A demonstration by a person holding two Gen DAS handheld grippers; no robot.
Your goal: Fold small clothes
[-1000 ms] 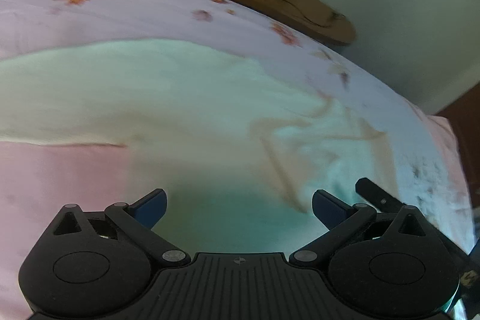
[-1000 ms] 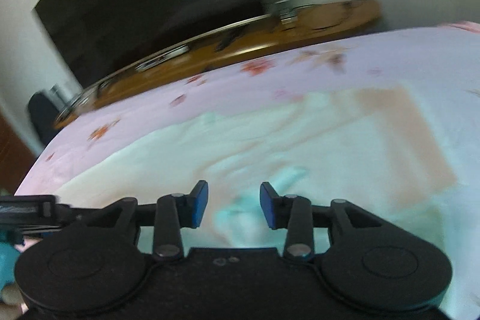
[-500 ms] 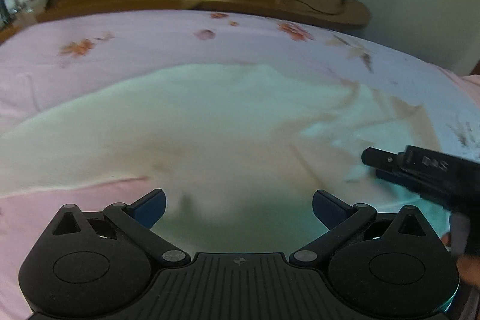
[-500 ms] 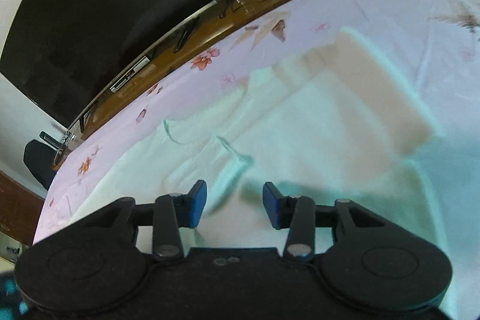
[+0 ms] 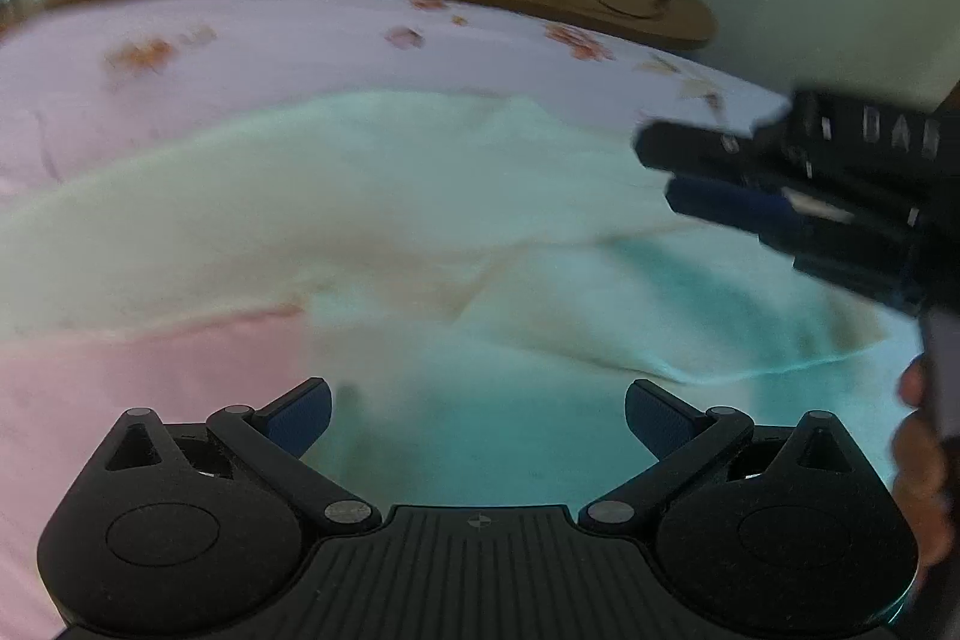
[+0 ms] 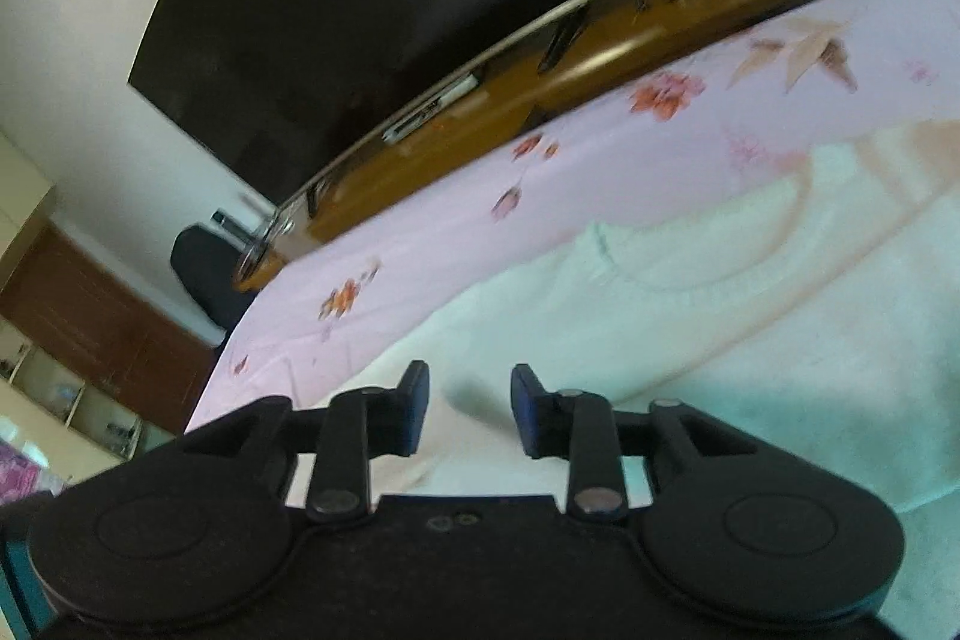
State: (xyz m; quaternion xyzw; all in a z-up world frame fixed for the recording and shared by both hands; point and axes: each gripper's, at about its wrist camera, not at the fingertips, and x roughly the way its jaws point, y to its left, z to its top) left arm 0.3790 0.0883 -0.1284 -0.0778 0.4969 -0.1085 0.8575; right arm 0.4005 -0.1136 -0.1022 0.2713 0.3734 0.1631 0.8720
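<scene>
Two grippers hover over one pale garment point(image 5: 372, 196) spread across the pink floral bedsheet point(image 5: 270, 40), and neither holds any cloth. The left gripper point(image 5: 477, 415) has its fingers spread wide just above the garment's near edge; the right gripper point(image 6: 470, 409) stands partly apart with nothing between its pads, above the fabric below a curved neckline point(image 6: 690, 274). In the left view a flap point(image 5: 690, 316) already lies doubled over the body. Motion blur makes the hems hard to read, so the likely risk is pinching the sheet along with the garment, or catching only the top layer, which would drag the laid flap askew.
</scene>
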